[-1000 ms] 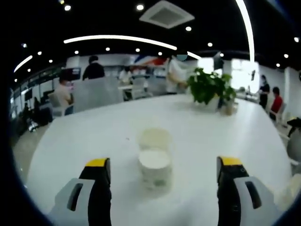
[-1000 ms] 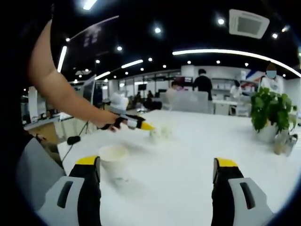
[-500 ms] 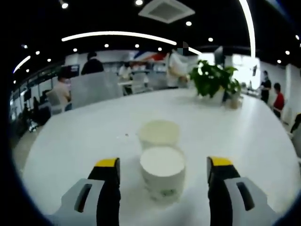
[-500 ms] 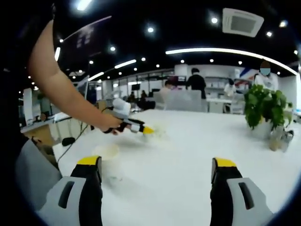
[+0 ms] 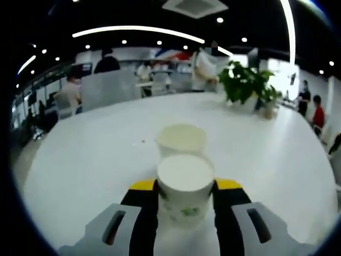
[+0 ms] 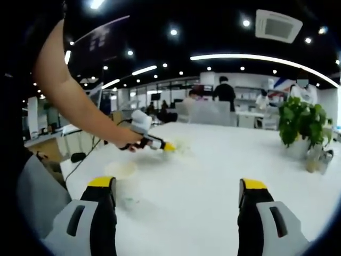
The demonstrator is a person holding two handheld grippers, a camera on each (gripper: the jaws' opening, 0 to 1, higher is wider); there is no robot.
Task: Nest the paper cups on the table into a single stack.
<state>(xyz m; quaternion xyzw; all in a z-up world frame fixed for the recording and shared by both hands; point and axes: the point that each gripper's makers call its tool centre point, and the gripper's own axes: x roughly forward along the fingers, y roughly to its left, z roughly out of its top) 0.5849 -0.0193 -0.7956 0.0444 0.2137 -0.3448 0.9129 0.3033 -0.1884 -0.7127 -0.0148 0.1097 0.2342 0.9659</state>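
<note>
Left gripper (image 5: 184,185): jaws pressed against both sides of the near paper cup (image 5: 185,184) on the white table (image 5: 85,154).
Second cup (image 5: 180,140): stands just behind it.
Right gripper (image 6: 177,184): jaws spread wide, nothing between them.
Third cup (image 6: 121,178): beside its left jaw.

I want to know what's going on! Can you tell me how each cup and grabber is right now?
Near cup: upright, squeezed between the left jaws.
Far cup: upright, free, just behind it.
Third cup: upright, alone, by the right gripper's jaw.
Left gripper: shut on the near cup.
Right gripper: open, holding nothing.
</note>
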